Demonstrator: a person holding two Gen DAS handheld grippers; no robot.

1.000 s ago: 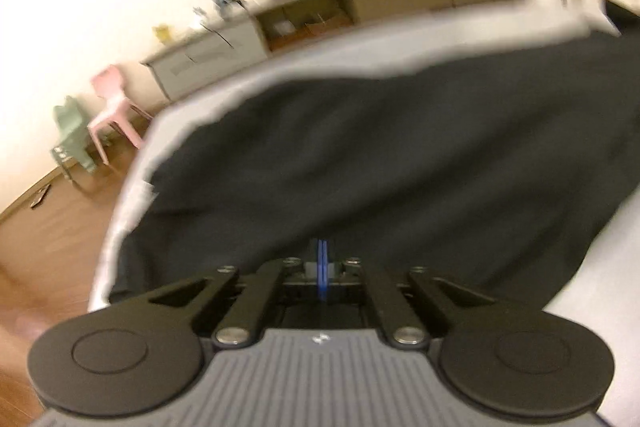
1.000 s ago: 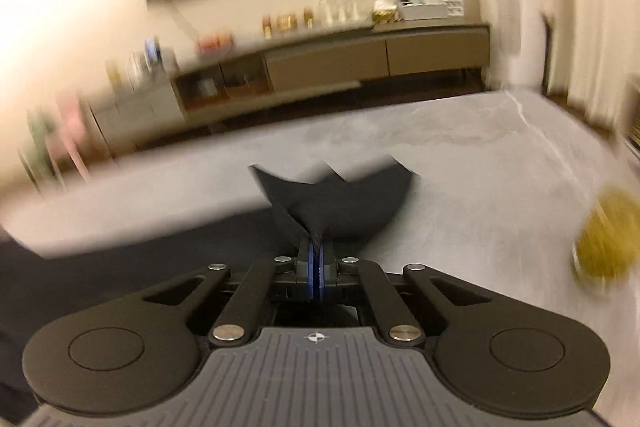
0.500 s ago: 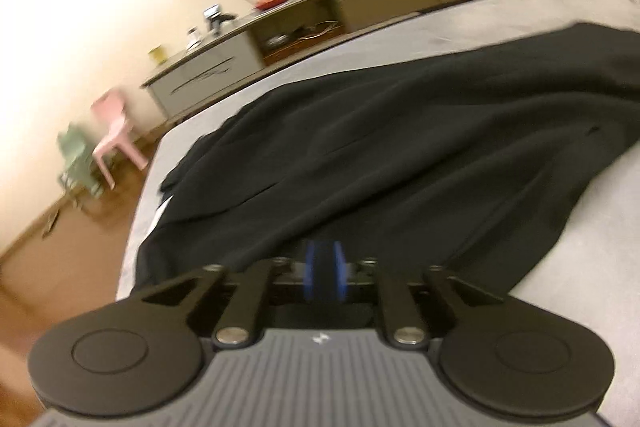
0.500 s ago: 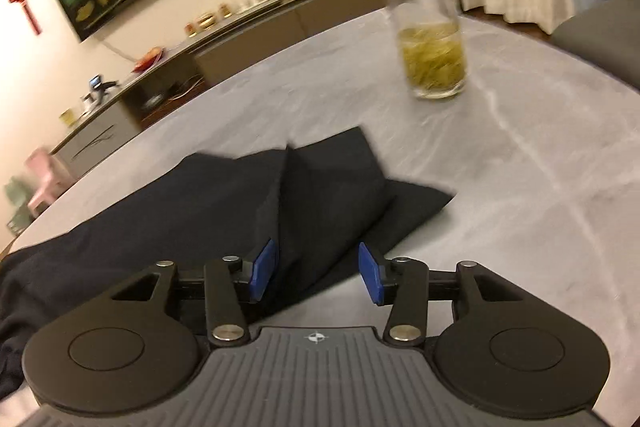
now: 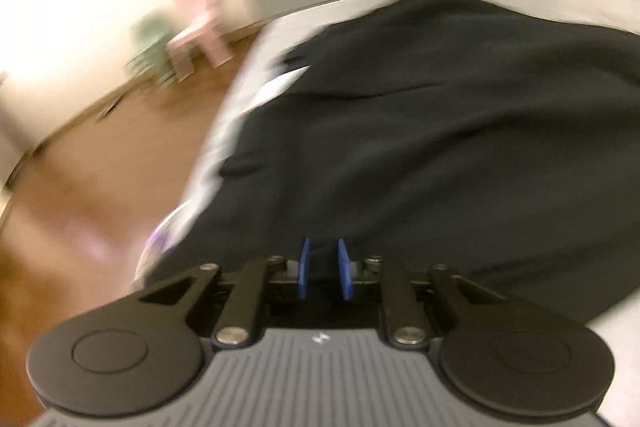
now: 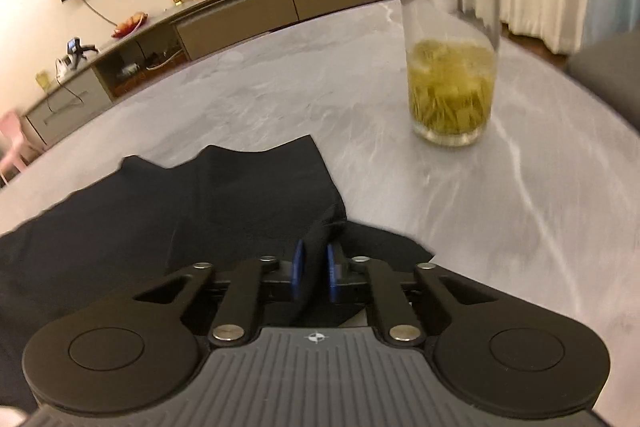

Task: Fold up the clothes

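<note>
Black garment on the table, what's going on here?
A person is folding a black garment on a grey marble table with a handheld gripper in each hand. The right gripper is closing on a raised fold near the cloth's end. The left gripper is also closing, at the garment's near edge, with cloth between its jaws. A lidded glass jar stands beyond the cloth, clear of it.

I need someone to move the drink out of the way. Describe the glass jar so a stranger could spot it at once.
Start at the grey marbled table in the right wrist view. Beyond the black garment, toward the curtains, a clear glass jar stands upright and alone. Its brass-coloured lid and yellow-green tea mark it out.
</note>
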